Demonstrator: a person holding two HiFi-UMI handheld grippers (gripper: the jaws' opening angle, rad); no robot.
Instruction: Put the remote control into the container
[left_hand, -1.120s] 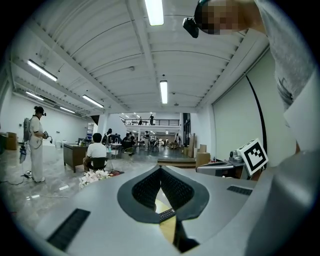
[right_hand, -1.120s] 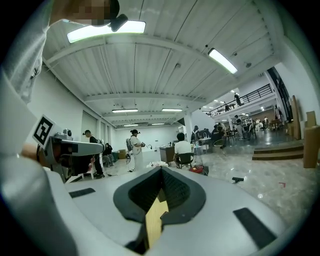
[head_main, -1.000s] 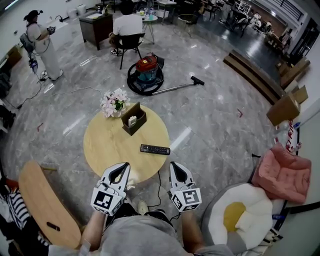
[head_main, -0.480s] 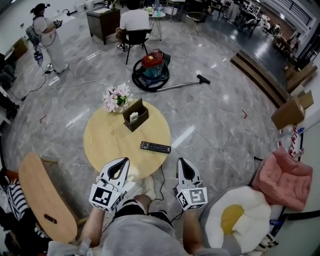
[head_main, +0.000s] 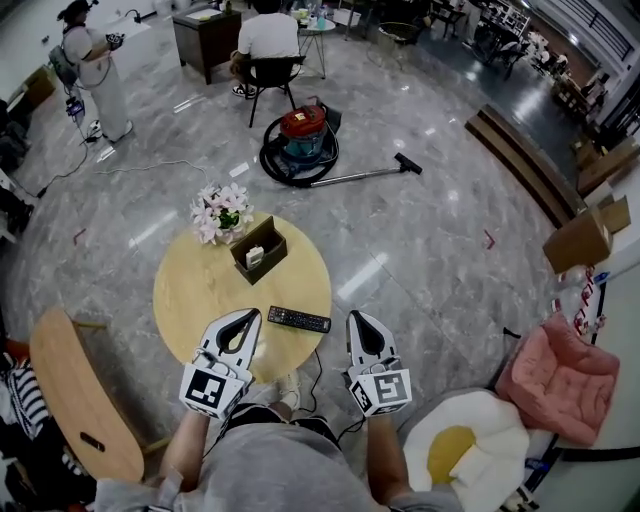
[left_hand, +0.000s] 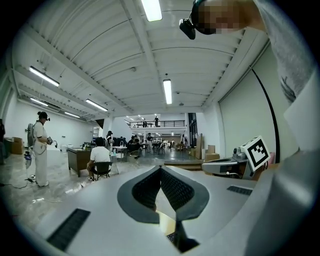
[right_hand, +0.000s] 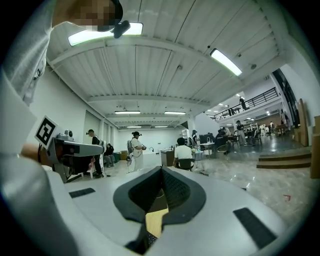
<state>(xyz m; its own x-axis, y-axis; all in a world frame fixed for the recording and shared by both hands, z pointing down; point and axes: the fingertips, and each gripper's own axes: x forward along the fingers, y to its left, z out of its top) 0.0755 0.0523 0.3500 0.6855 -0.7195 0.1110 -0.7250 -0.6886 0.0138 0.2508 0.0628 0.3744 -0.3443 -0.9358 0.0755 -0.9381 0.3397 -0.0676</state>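
Observation:
The black remote control (head_main: 298, 319) lies flat on the near right part of the round wooden table (head_main: 200, 290). The brown open container (head_main: 259, 248) stands at the table's far side with a white item inside it. My left gripper (head_main: 247, 314) hovers over the table's near edge, just left of the remote, with its jaws shut and empty. My right gripper (head_main: 356, 318) is off the table's right edge, a little right of the remote, also shut and empty. Both gripper views look level across the room; the left gripper (left_hand: 160, 168) and the right gripper (right_hand: 161, 169) show tips that meet.
A pot of pink and white flowers (head_main: 220, 212) stands beside the container. A red vacuum cleaner (head_main: 295, 140) with hose lies beyond the table. A wooden chair (head_main: 80, 400) is at near left, an egg-shaped cushion (head_main: 460, 450) at near right. People stand and sit far back.
Both grippers and the head have advanced toward the table. The remote now lies between the two gripper tips, and the left gripper overlaps the table's near edge. The jaws stayed shut.

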